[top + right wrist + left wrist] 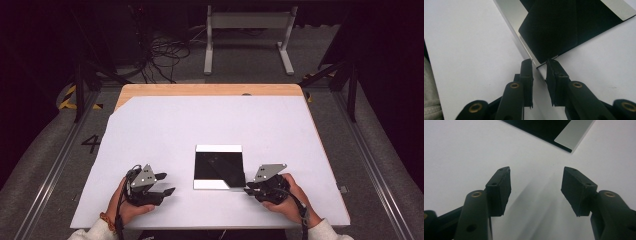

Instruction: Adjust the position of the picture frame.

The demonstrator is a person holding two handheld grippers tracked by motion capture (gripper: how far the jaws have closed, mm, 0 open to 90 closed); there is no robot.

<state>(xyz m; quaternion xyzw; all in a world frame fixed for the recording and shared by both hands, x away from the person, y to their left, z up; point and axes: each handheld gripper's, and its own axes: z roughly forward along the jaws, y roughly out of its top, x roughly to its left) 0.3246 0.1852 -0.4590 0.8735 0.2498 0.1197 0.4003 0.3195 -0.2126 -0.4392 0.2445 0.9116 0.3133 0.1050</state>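
A square glossy black plate [218,150] with pale strips along its far and near edges lies flat on the white tabletop [200,125]. On it rests a dark matte sheet [554,30], one corner reaching the plate's near right corner. My right gripper [247,189] [539,61] is at that corner. Its jaws stand a narrow gap apart with the corner between the tips, and the pads do not press on it. My left gripper [168,183] [535,173] sits to the left of the plate [574,135], open over bare tabletop, nothing between its pads.
A strip of wood [210,90] shows along the table's far edge. Beyond it on the floor stand a white metal frame [247,30] and a tangle of cables [165,55]. Metal rails run along both sides of the table.
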